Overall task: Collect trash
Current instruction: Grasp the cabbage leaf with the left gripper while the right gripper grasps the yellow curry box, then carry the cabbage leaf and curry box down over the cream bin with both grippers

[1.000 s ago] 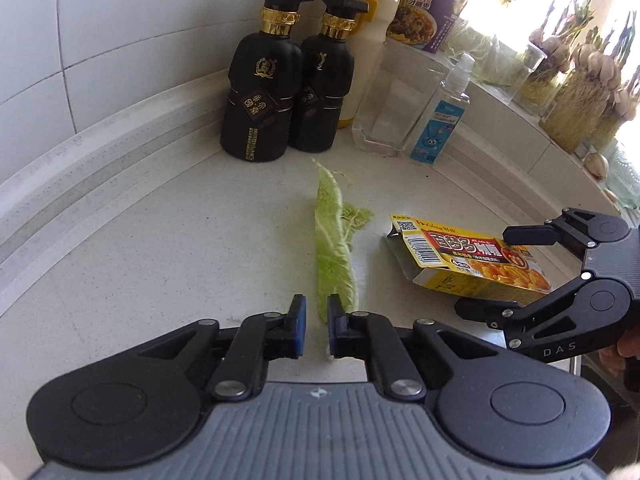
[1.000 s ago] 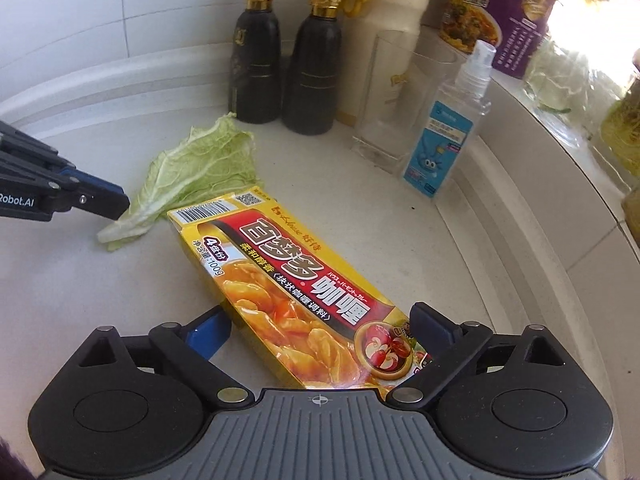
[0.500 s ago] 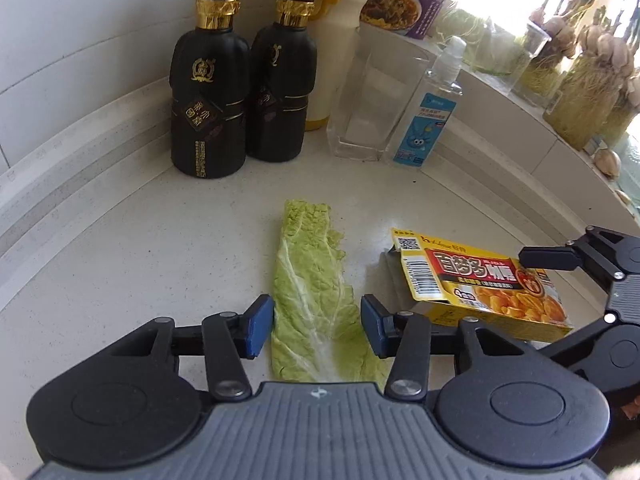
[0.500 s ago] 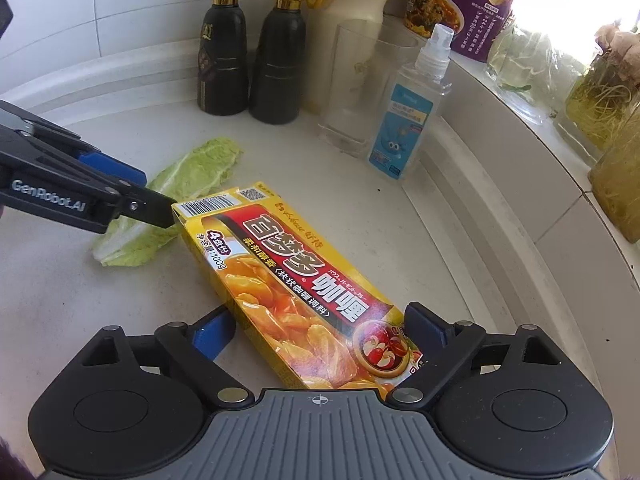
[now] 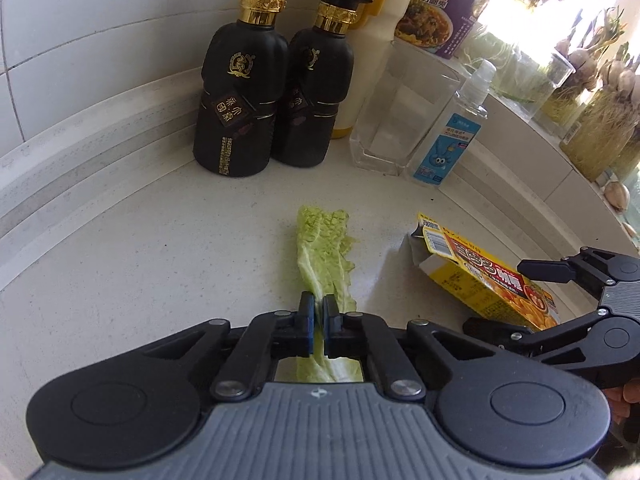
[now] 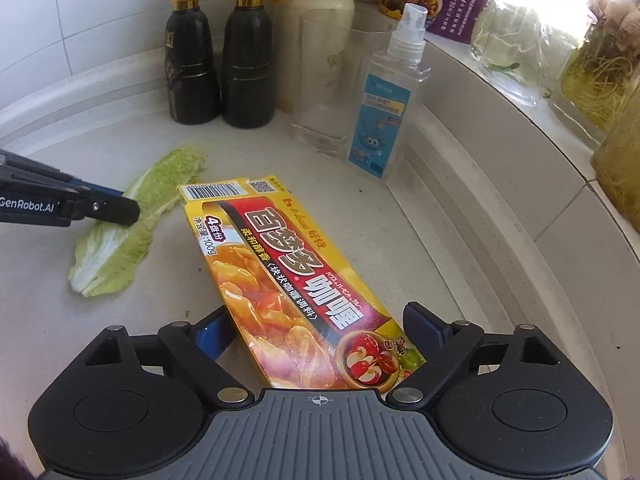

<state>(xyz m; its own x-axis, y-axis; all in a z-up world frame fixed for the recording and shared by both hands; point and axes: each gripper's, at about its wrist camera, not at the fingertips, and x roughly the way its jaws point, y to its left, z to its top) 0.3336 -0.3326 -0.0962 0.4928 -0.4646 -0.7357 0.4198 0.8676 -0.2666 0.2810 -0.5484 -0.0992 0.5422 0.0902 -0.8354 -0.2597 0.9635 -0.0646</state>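
Right tongs (image 6: 316,328) closing around yellow curry box (image 6: 288,280), left tongs (image 6: 128,210) pinching cabbage leaf (image 6: 120,248), white counter (image 6: 280,156)

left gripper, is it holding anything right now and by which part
Yes: the left gripper is shut on the cabbage leaf, pinching it along the pale rib about halfway down its length.

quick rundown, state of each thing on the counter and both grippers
left hand-held gripper: just closed, shut on the cabbage leaf
cabbage leaf: pinched, lying on counter
right hand-held gripper: open, straddling the curry box
curry box: far flap open, far end tilted up
two black bottles: upright, capped
spray bottle: upright
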